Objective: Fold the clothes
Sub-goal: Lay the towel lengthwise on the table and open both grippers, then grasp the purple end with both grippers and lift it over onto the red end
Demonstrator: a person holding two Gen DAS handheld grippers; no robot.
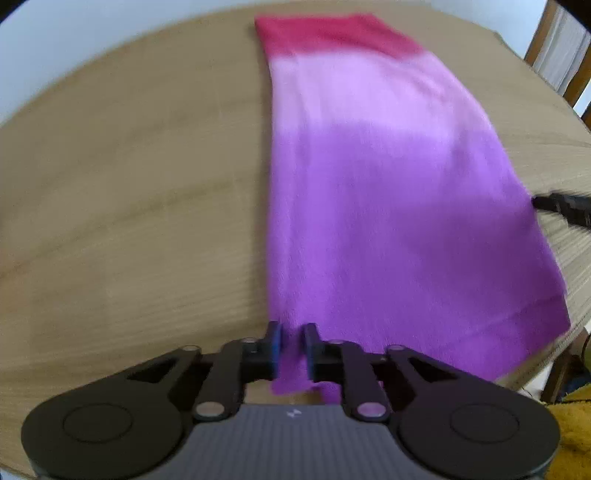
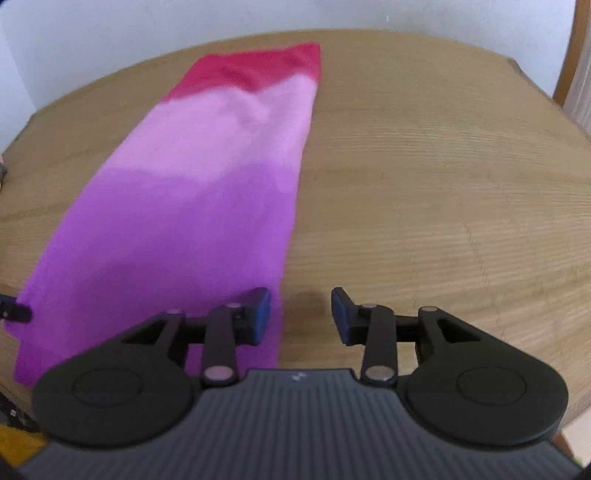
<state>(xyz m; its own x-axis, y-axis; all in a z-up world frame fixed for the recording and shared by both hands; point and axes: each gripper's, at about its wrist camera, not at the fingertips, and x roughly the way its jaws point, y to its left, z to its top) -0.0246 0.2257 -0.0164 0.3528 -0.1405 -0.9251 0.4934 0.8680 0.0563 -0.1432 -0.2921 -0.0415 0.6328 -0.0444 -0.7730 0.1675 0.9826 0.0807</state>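
Observation:
A long garment [image 1: 369, 206], shading from red at the far end through pink to purple, lies flat on the round wooden table [image 1: 129, 184]. My left gripper [image 1: 291, 347] stands over its near left corner. The jaws are a little apart, purple cloth shows in the gap, and the pads do not visibly press on it. In the right wrist view the garment [image 2: 192, 206] runs along the left. My right gripper [image 2: 301, 314] is open at its near right edge, with the left finger [image 2: 258, 314] over the cloth and bare wood in the gap. Each gripper's tip shows in the other view.
The table's near edge runs just under both grippers. A wooden chair back [image 1: 554, 48] stands beyond the table at the right. Something yellow [image 1: 572, 424] lies below the table edge. A white wall [image 2: 147, 22] is behind the table.

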